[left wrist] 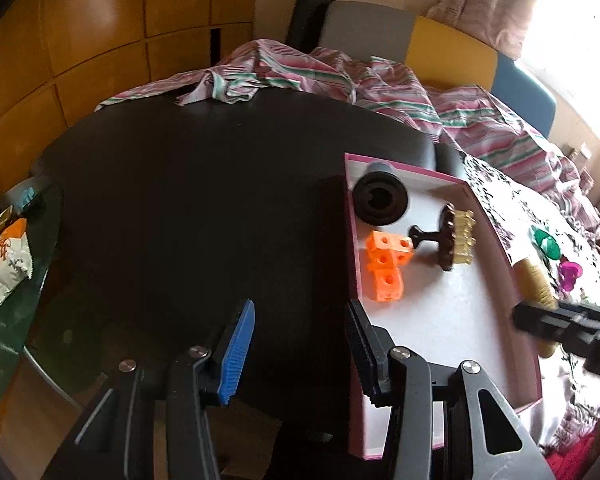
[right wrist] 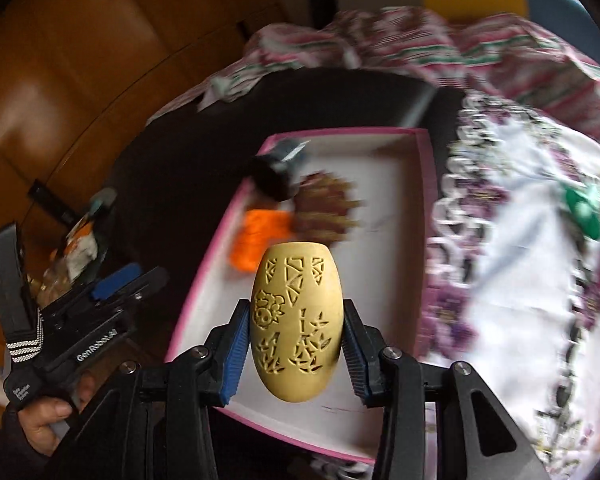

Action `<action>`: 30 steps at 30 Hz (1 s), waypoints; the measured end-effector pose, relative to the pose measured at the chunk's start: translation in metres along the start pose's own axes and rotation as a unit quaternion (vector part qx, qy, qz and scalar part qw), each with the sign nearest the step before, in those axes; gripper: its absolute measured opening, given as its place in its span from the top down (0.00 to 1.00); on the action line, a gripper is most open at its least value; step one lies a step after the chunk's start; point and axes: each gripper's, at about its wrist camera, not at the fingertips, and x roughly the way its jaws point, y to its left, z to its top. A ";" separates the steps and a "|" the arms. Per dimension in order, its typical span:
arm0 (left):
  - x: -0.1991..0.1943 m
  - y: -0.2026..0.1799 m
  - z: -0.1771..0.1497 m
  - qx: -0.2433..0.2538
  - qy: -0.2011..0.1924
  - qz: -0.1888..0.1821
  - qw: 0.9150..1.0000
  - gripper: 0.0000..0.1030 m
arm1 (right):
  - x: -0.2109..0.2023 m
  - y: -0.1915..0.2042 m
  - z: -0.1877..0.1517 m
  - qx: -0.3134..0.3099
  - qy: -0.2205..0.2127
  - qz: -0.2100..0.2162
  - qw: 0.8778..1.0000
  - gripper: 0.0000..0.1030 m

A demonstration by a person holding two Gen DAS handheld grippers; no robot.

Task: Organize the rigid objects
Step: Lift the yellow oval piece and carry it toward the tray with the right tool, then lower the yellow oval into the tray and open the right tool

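Right, the right hand-held gripper (right wrist: 296,354) has its blue pads pressed on both sides of a tan carved egg-shaped piece (right wrist: 297,326), holding it up over the near end of the pink-walled tray (right wrist: 427,184). The picture behind it is smeared with blur. The left hand-held gripper (left wrist: 300,354) hangs with its jaws partly apart and nothing between them, one finger over the dark counter (left wrist: 188,208), the other at the tray's left wall.

Inside the tray, on its white floor, lie a black cylinder (left wrist: 380,198) in the far left corner, an orange block of holed cubes (left wrist: 387,266) by the left wall, and a dark brown handled stamp with a yellowish face (left wrist: 448,236) just beside it.

The counter is round, black and glossy. A white cloth with a purple and black pattern (left wrist: 496,204) covers its right side, carrying a green piece (left wrist: 546,242) and a magenta piece (left wrist: 570,274). Snack packets (left wrist: 4,264) sit at the left edge. Beyond, a pink, green and white striped sheet (left wrist: 340,76) is heaped up; behind that stand orange-brown cabinet panels (left wrist: 80,40), and bright light comes in at upper right.
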 end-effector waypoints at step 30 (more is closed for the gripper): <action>-0.010 0.012 -0.003 -0.011 -0.014 0.020 1.000 0.55 | 0.061 0.039 0.001 -0.005 0.035 0.028 0.999 0.57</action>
